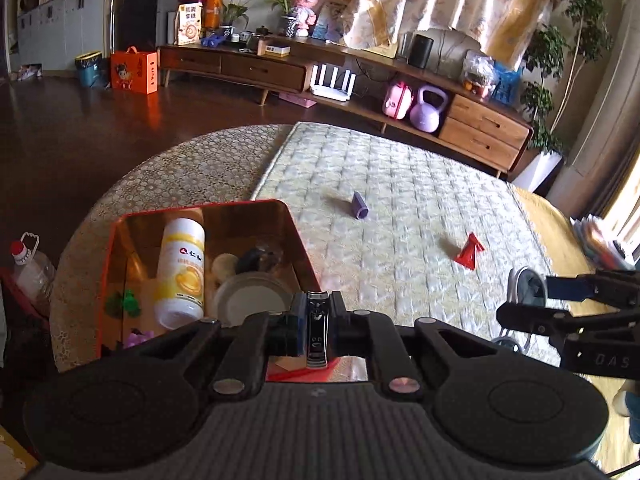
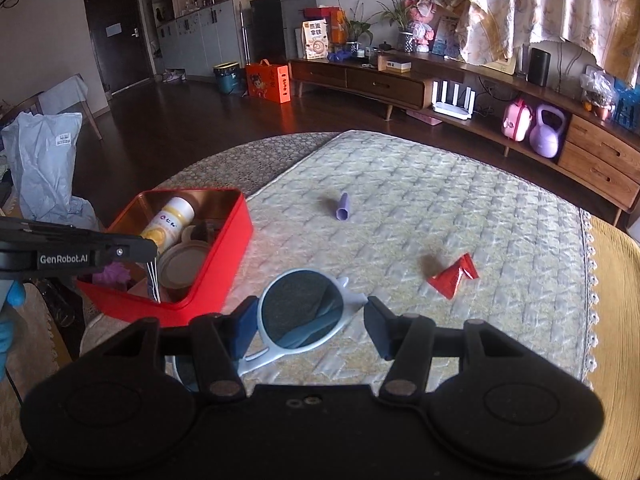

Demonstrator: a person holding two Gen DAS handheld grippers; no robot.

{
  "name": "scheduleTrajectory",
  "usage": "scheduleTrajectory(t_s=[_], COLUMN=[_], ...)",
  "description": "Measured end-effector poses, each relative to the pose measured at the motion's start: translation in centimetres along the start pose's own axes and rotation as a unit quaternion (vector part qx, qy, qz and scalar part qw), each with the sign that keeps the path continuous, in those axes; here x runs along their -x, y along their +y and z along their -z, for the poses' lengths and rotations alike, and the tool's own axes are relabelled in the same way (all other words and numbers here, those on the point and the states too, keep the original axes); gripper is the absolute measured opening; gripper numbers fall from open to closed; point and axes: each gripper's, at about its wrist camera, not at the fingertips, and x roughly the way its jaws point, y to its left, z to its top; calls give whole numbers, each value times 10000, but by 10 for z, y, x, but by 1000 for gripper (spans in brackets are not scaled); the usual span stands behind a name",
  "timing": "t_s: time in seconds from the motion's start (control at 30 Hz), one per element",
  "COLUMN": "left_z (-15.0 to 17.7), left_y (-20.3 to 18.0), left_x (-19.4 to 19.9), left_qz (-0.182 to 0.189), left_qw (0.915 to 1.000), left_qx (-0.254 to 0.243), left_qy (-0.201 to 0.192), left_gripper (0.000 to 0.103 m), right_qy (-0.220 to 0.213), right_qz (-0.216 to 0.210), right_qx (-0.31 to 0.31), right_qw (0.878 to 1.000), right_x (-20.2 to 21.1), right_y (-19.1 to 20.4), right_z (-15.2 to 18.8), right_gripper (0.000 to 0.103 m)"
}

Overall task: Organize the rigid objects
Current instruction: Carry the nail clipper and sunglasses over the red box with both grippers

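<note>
My left claw is clamped on a nail clipper above the red tin. My right claw grips sunglasses by one lens, over the bench

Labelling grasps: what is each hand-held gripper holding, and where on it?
Left hand-held gripper: shut on a black-and-silver nail clipper, pinched across its sides. Right hand-held gripper: pale blue round-lens sunglasses, gripped across one lens frame.
</note>
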Motion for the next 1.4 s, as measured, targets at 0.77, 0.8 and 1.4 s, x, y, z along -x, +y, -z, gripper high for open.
scheduleTrajectory(t_s=[0.77, 0.8, 1.4], left_z=[-35, -35, -35], left_y=[102, 102, 109], left_x=[-23, -27, -78], left_qz=[-1124, -1182, -1295], left_qw=[9935, 9929, 9908], left_qx=[151, 117, -14], left_qy=[-39, -20, 388], left_gripper=[11, 11, 11], right_qy=[215, 220, 466], right_qz=[-227, -221, -191], right_qx=[987, 1061, 1464], right_qw=[9946, 9939, 9879], right_x=[-94, -98, -152], right_y=[104, 108, 134], right_z=[-54, -55, -58], right_gripper=[56, 56, 56])
